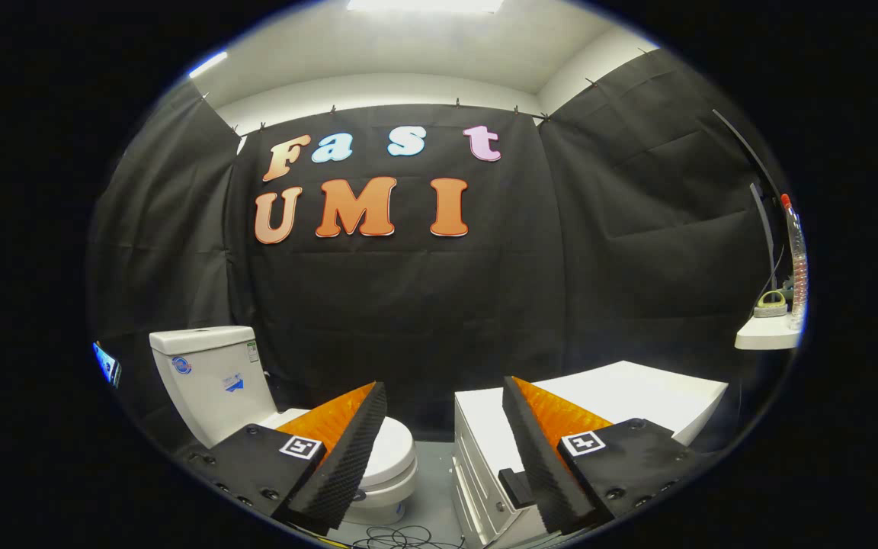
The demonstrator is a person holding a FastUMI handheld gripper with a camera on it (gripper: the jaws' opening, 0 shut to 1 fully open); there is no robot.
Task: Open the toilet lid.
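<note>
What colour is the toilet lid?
White, seen in the gripper view: the toilet lid lies closed beyond the open claw, partly behind one finger.

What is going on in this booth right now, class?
A person is holding a two-finger claw out in front, its fingers spread wide apart and gripping nothing. Beyond the left finger stands a white toilet with its lid still down and its tank behind it. Beyond the right finger is a white cabinet, and cables lie on the floor between the two. The claw has not reached the lid yet, so the opening is still to come.
</note>
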